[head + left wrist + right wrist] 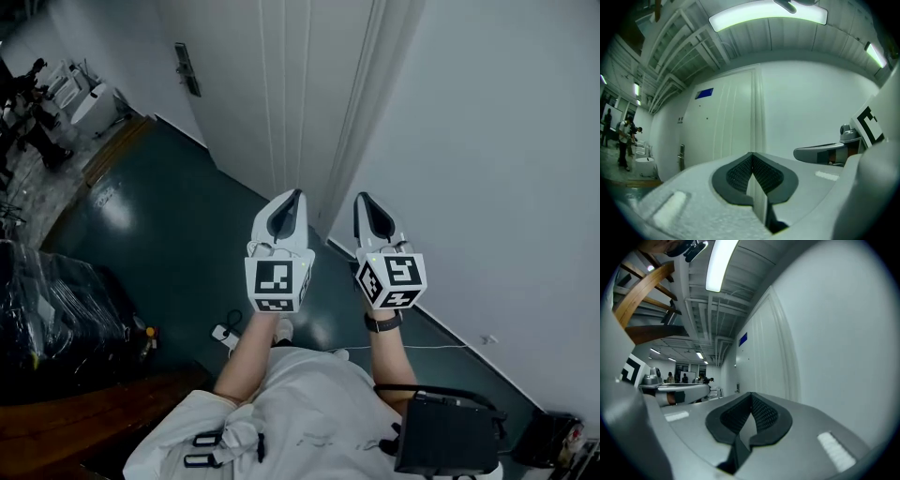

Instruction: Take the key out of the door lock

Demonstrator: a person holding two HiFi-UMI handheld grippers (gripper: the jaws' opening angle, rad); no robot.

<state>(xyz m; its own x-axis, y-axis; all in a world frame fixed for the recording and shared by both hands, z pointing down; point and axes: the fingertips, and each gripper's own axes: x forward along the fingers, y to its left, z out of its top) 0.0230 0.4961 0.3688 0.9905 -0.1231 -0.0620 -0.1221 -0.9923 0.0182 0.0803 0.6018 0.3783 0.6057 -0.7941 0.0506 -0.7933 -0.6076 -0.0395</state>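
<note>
A white door (281,84) stands ahead, next to a white wall. Its dark lock plate with handle (187,68) sits far off at the upper left, small in the left gripper view (682,157) and the right gripper view (738,388). No key can be made out at this distance. My left gripper (292,194) and right gripper (362,197) are held side by side in front of the door's edge, well away from the lock. Both are shut with nothing between the pads: the left gripper (752,154) and the right gripper (751,394) each show jaws that meet.
The floor is dark green. A white power strip with cable (225,333) lies near my feet. A black-wrapped bulk (56,309) and a wooden bench (84,412) are at the left, a black box (445,436) at the lower right. People (623,140) stand far off.
</note>
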